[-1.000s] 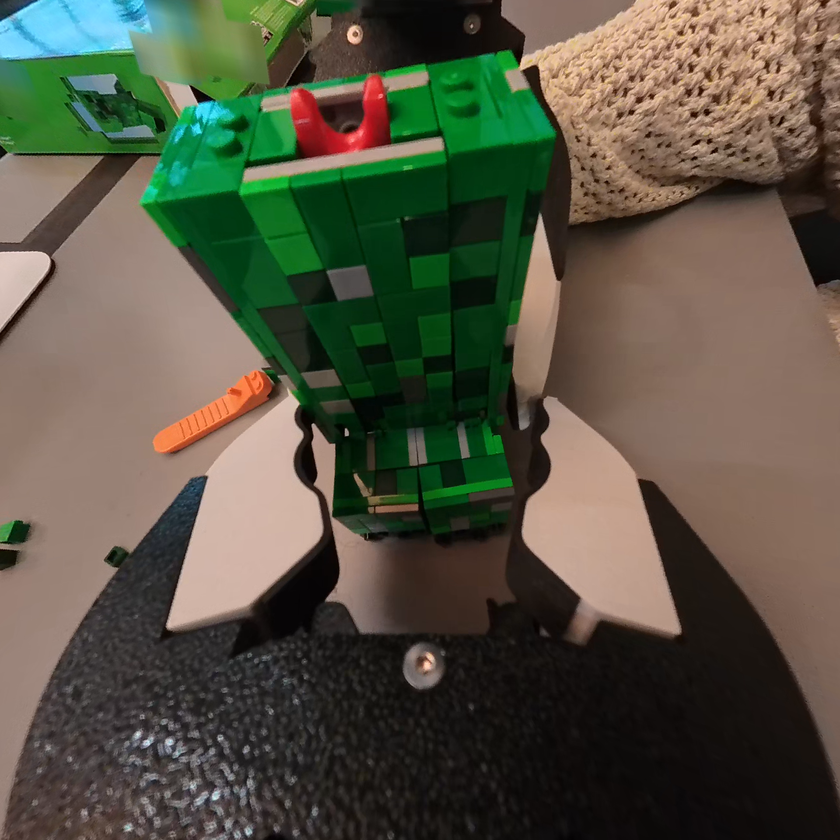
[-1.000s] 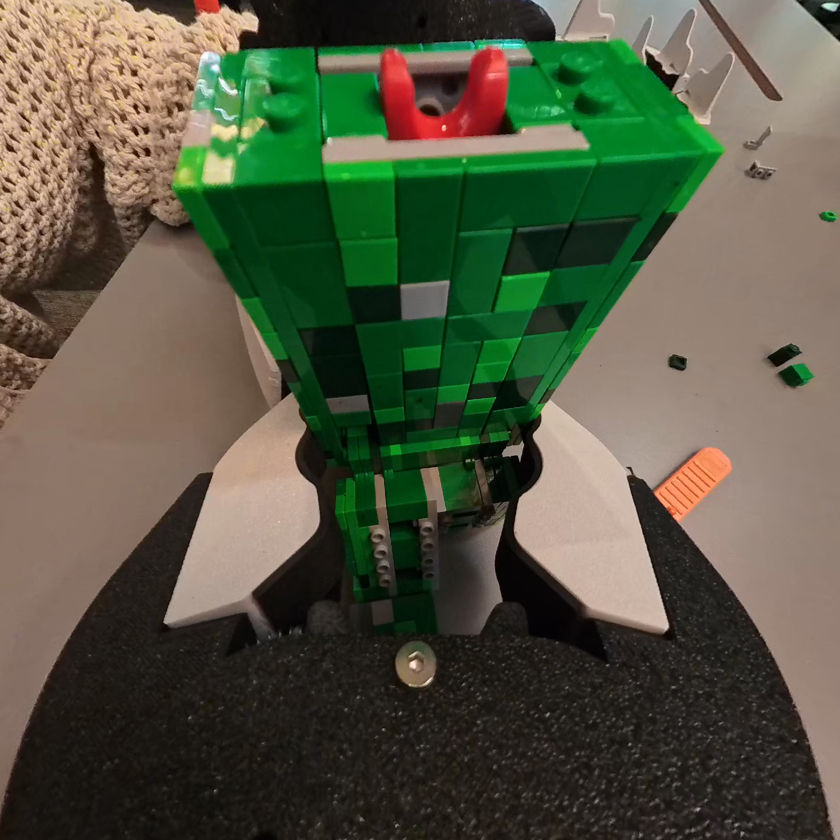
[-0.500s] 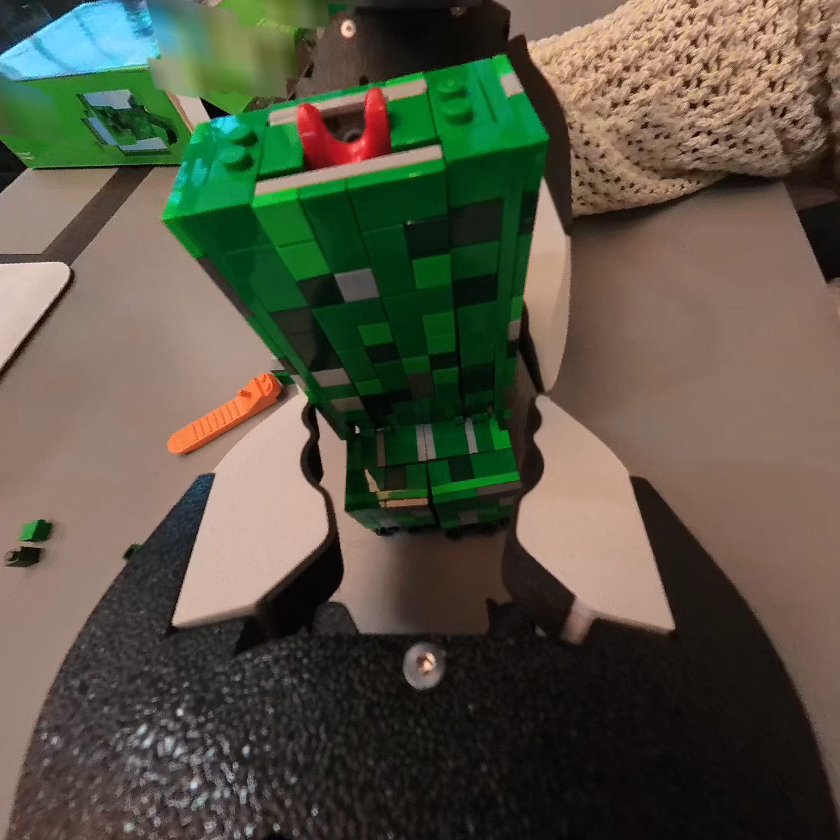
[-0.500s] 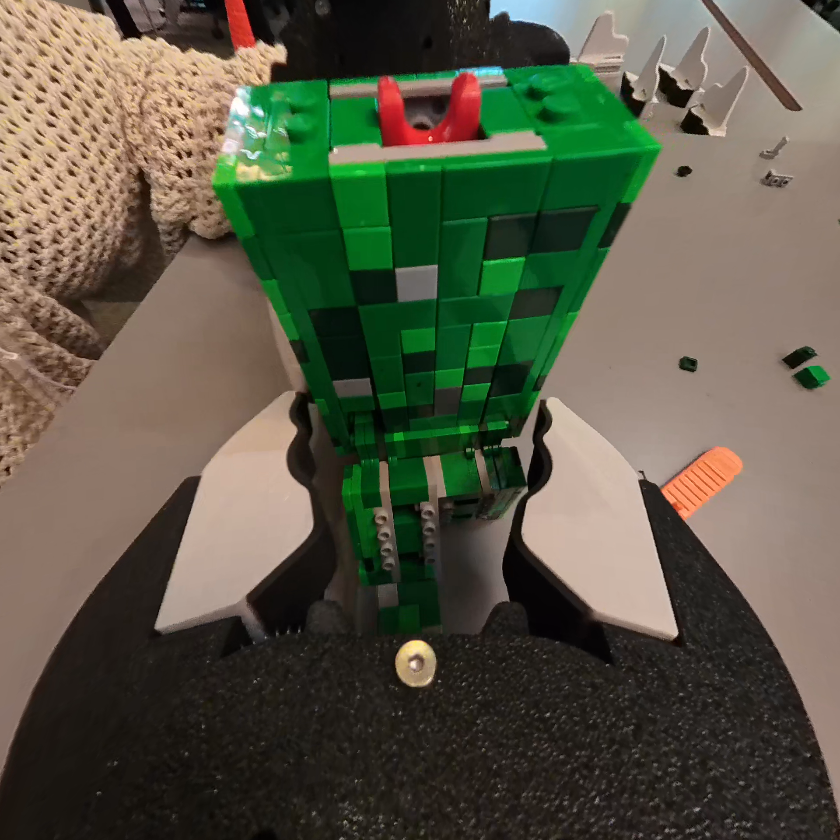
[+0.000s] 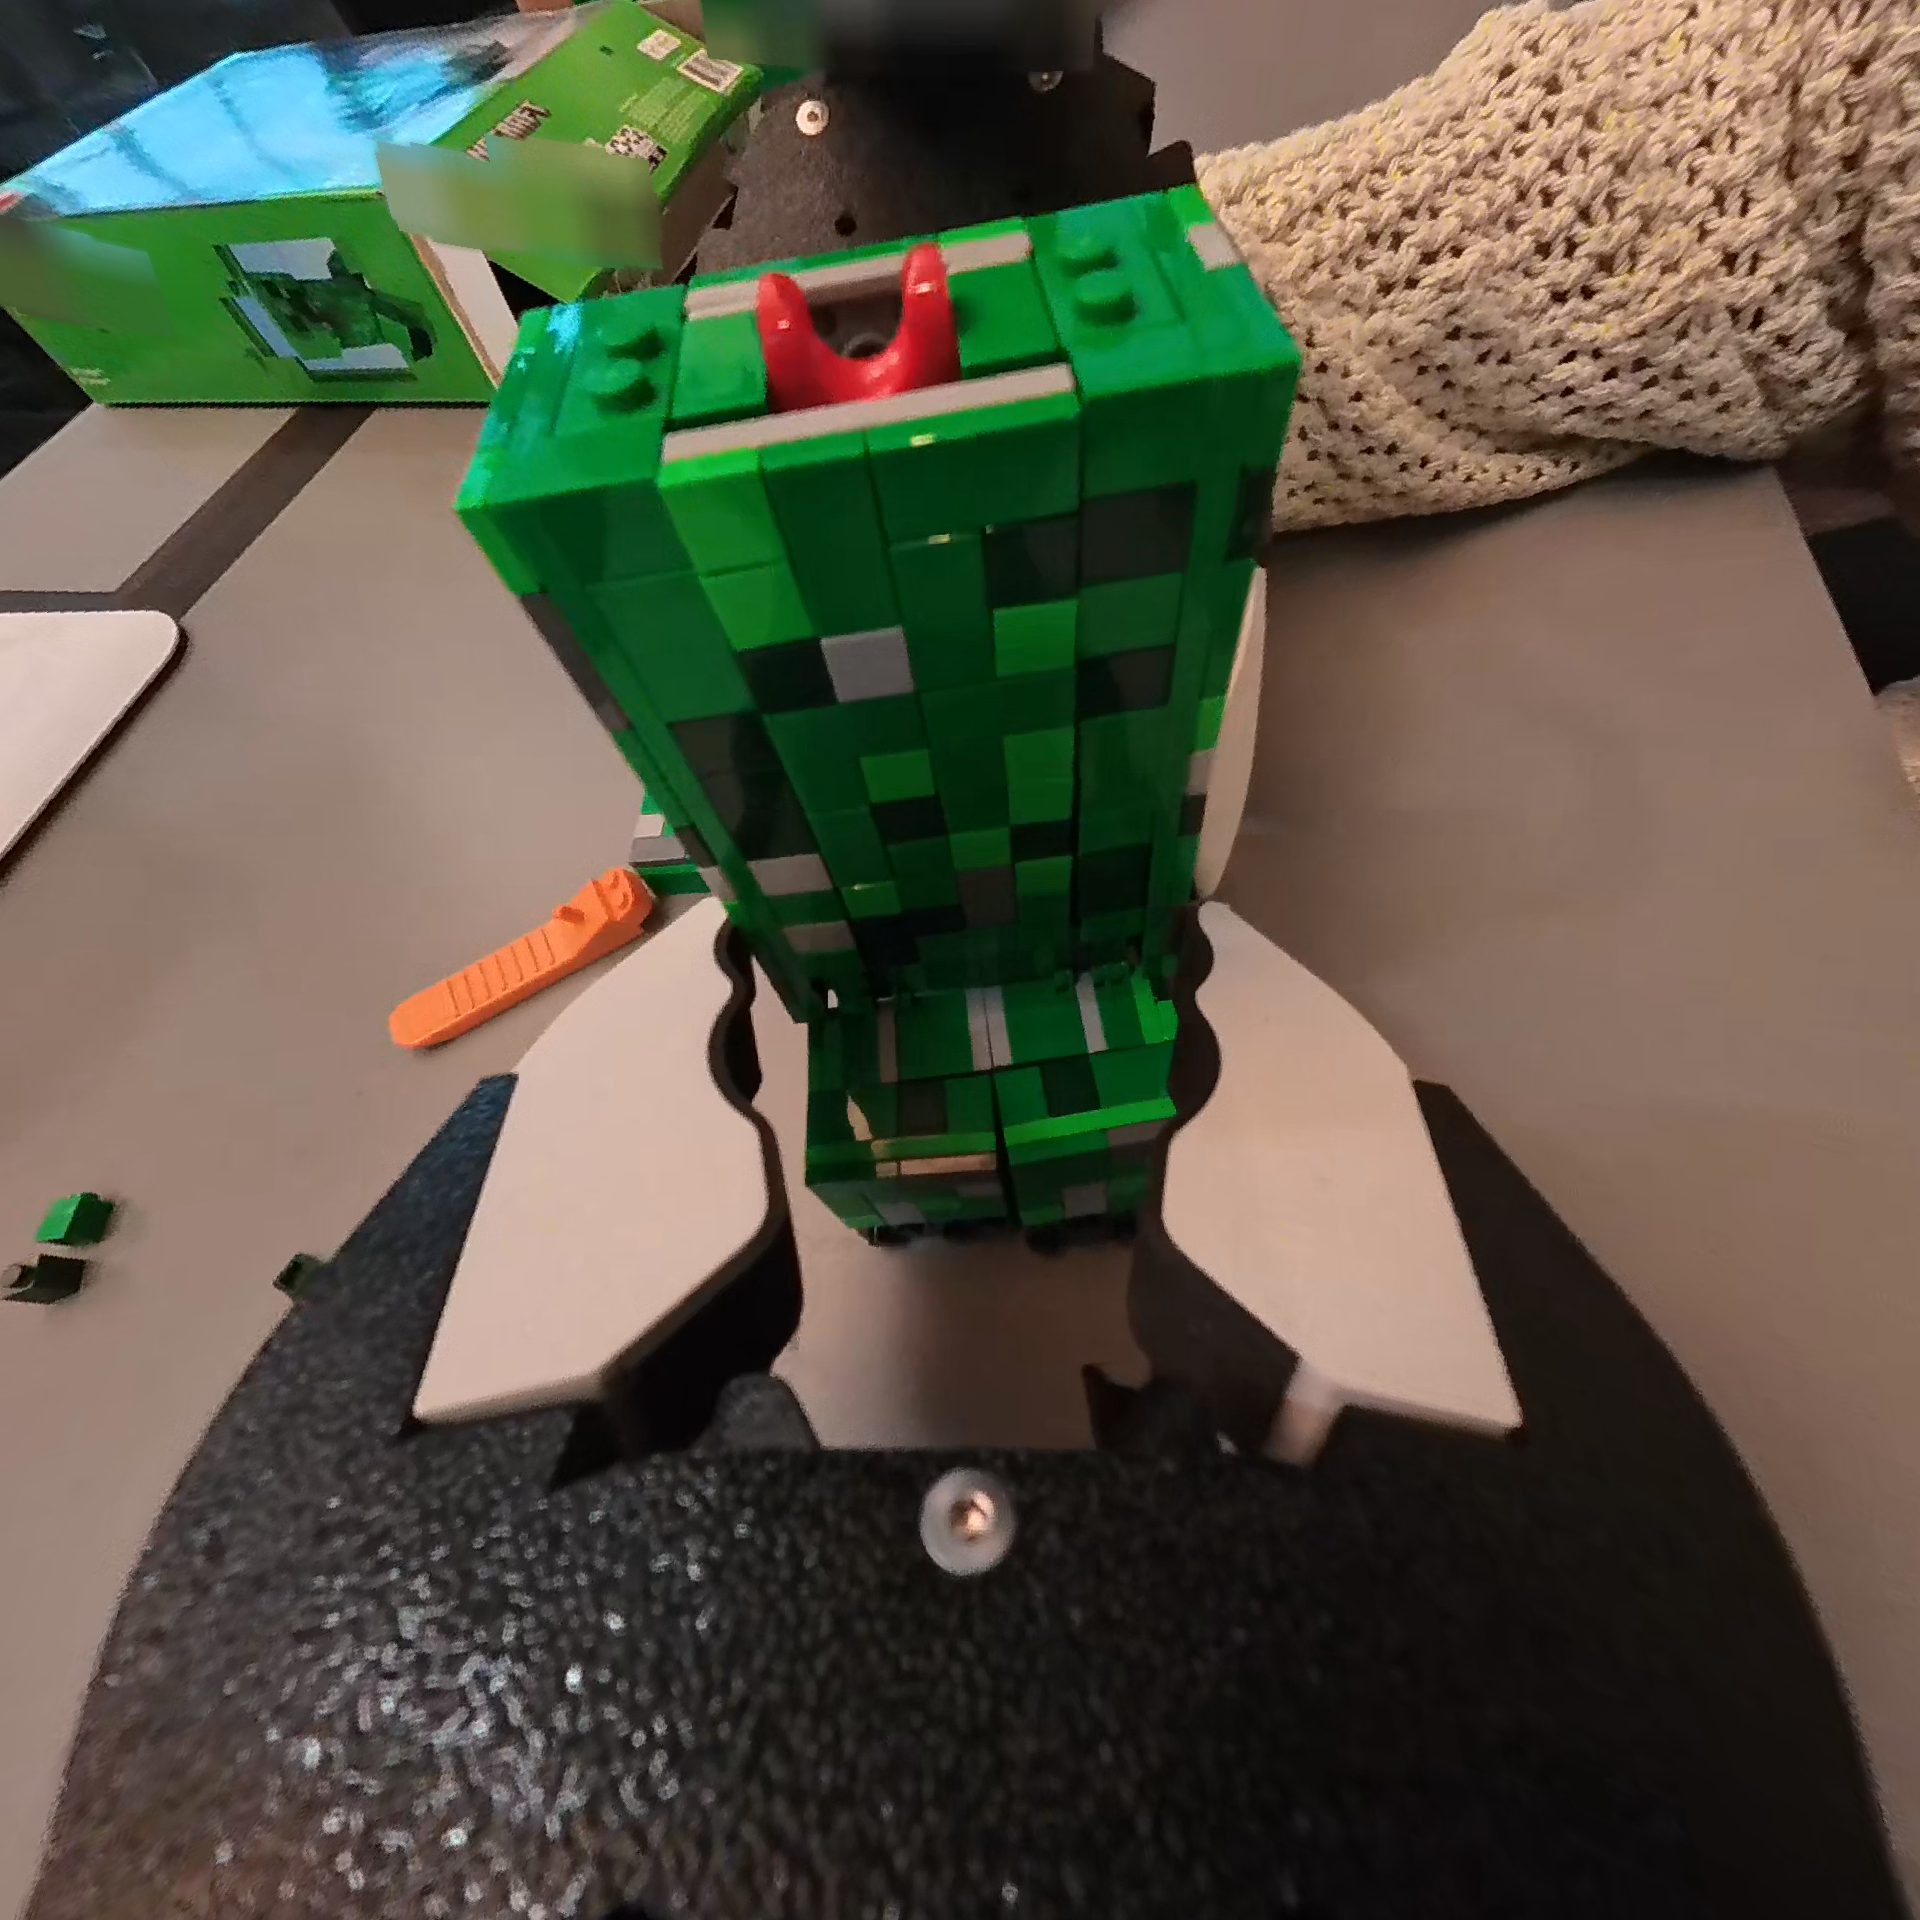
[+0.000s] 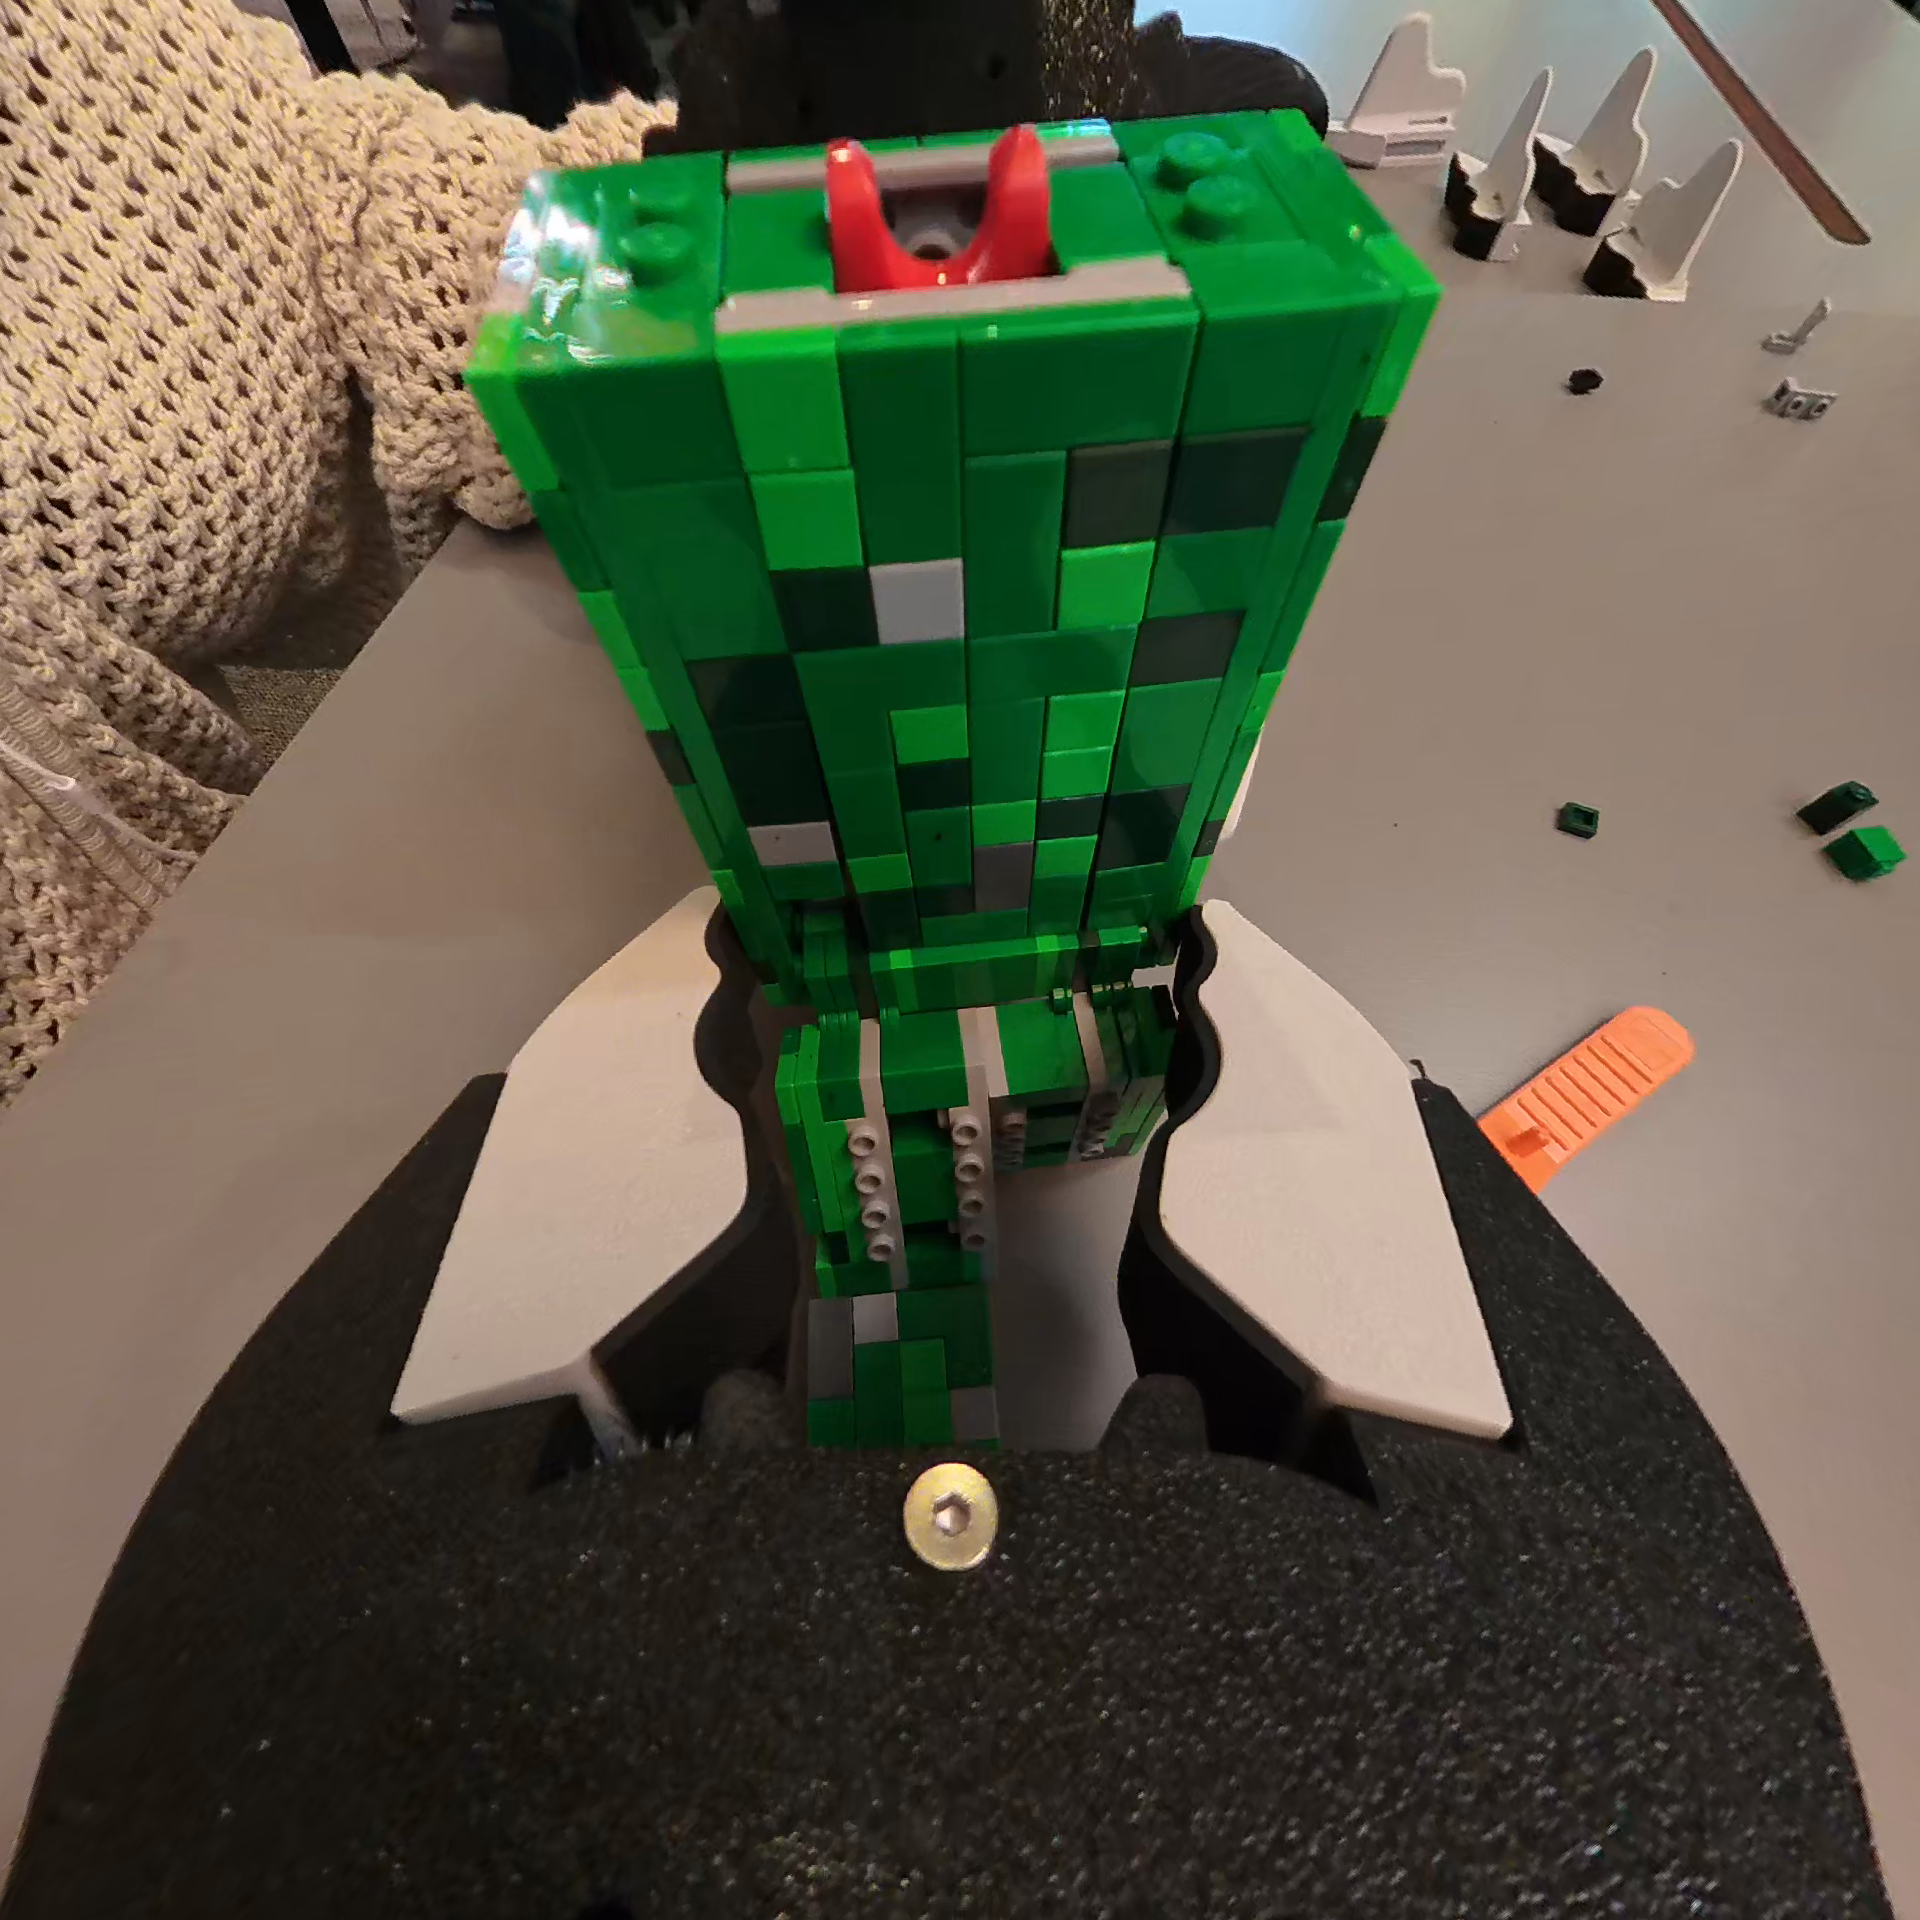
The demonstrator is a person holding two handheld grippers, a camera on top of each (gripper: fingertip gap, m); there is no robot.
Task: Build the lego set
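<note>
We had the green brick creeper body [image 5: 935,727] standing on the grey table [image 5: 1558,831], pinched low at its legs from opposite sides: left gripper [image 5: 966,1029] and right gripper [image 6: 951,1018] both closed snug, probably steadying it so the head could go onto the red clip [image 6: 935,223].

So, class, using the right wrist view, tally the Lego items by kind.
Green model: 1
Orange brick separator: 1
Loose green pieces: 3
Loose grey pieces: 2
Loose black piece: 1
Total: 8
</note>
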